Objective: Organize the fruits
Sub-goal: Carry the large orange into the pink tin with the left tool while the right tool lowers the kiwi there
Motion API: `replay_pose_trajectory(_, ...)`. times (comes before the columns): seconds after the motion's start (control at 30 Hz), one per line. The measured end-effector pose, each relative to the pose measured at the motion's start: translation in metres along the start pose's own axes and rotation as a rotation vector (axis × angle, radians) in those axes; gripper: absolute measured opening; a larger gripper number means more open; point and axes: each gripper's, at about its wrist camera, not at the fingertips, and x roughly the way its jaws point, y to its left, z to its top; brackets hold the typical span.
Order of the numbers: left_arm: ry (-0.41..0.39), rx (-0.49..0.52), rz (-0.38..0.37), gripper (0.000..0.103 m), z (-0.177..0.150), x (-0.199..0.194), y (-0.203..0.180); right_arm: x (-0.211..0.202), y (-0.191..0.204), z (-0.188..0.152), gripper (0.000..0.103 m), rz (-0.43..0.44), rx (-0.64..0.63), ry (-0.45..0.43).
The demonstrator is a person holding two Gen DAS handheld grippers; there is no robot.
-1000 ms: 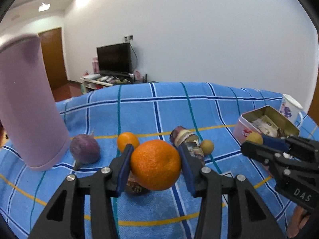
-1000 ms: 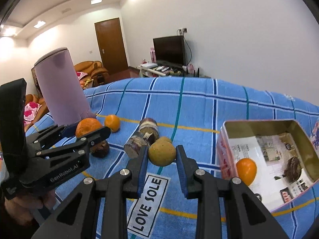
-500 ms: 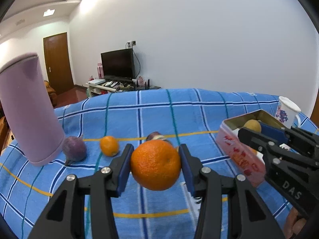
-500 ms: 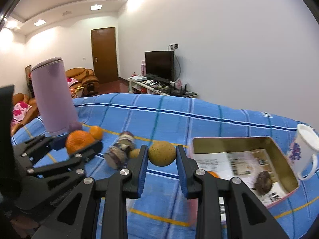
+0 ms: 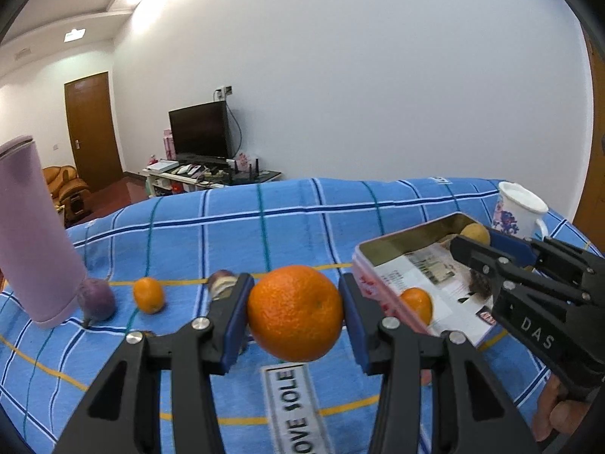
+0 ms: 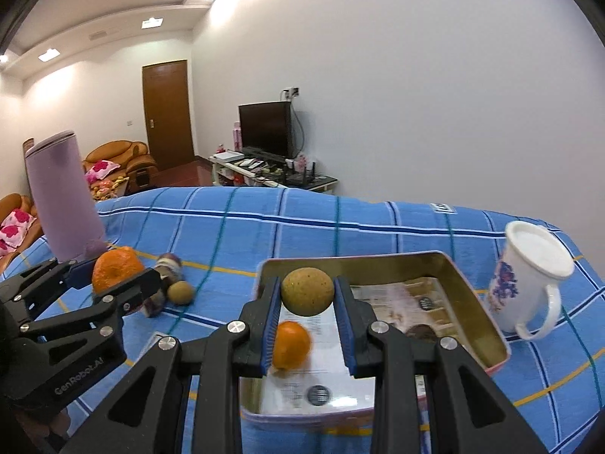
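This is a home living room. A flat television (image 6: 265, 128) stands on a low stand (image 6: 272, 176) cluttered with remotes and small devices, against a plain white wall. Orange leather sofas (image 6: 121, 159) with pink flowered cushions (image 6: 102, 168) sit near a brown wooden door (image 6: 168, 111), and recessed lights (image 6: 152, 22) glow in a stepped ceiling. The nearby surface is covered with a blue checked cloth (image 6: 287, 234) printed "LOVE SOLE", and on it stand a flowered white mug (image 6: 529, 283) and a tall pink tumbler (image 6: 62, 196), plain household things
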Motion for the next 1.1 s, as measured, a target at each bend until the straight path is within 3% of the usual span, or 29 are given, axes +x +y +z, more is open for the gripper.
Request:
replay_pose_trajectory(0.63,0.008,0.058,-0.109,0.048,0.02,0.03,-0.085,0.013,-0.079,-0.001,0.03,-0.151,0.062,0.045)
replay_pose_trajectory(1.1,0.077,0.058,-0.113,0.048,0.013,0.059,-0.103,0.036,-0.089,-0.008,0.03,-0.146,0.065,0.129)
